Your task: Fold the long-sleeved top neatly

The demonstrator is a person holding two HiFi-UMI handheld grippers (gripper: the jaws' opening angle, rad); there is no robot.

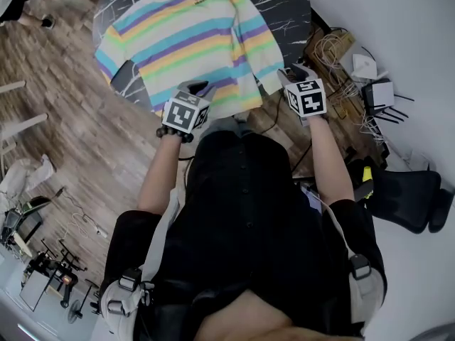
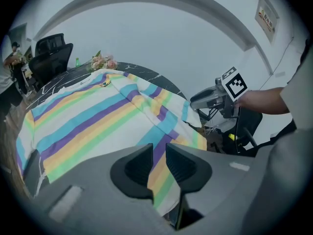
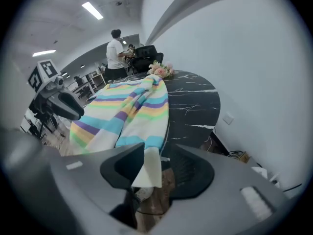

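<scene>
Floor (image 1: 85, 141): one, wood-patterned planks, left of the table and under the person.
Table (image 1: 284, 6): one, black with white marble veins, carrying the top.
Long-sleeved top (image 1: 188, 38): one, spread flat on the table with its front up. The neckline is at the far end; the hem is at the near edge and droops over it. It has bands of white, blue, purple, yellow and green, and two sleeves, each lying along its own side.
Black chairs: two; a chair (image 2: 49, 53) beyond the table's far end, and a chair (image 1: 409, 197) on the floor at the person's right.
Cable tangle (image 1: 341, 48): one heap, right of the table by the wall.
Left gripper (image 2: 159, 152): one, at the left part of the hem. Its jaws are nearly together, clamped on the striped cloth, which runs through the narrow gap and hangs below.
Right gripper (image 3: 157, 153): one, at the hem's right corner. Its jaws stand apart, and a white edge of the top hangs between them, against one jaw and clear of the other.
Marker cubes: two; a cube (image 1: 186, 112) on the left gripper and a cube (image 1: 307, 96) on the right.
Flowers (image 2: 102, 61): one small bunch, at the table's far end.
</scene>
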